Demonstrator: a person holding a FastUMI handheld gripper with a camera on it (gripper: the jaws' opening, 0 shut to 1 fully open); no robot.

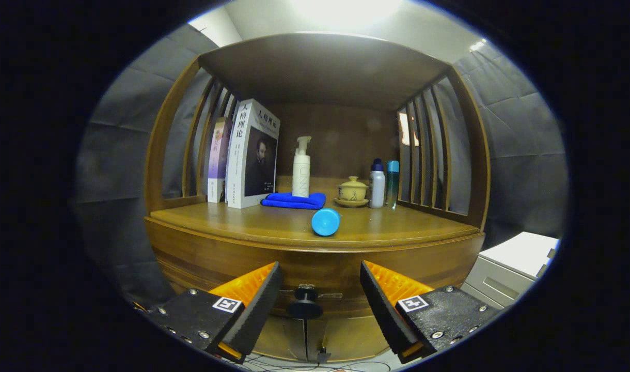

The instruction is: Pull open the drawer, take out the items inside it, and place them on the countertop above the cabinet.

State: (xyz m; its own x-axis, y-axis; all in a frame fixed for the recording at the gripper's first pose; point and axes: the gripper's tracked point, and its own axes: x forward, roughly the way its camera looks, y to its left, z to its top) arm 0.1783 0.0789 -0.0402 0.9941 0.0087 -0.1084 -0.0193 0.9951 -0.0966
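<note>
Claw [320,305] released — drawer knob [305,302] between its fingers, untouched, blue cylinder [326,221] on countertop [232,219]

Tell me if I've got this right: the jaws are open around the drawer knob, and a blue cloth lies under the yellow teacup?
Not quite. In the gripper view the blue cloth lies under the white pump bottle; the yellow lidded teacup sits on its own saucer beside it. The gripper is open around the drawer knob.
</note>
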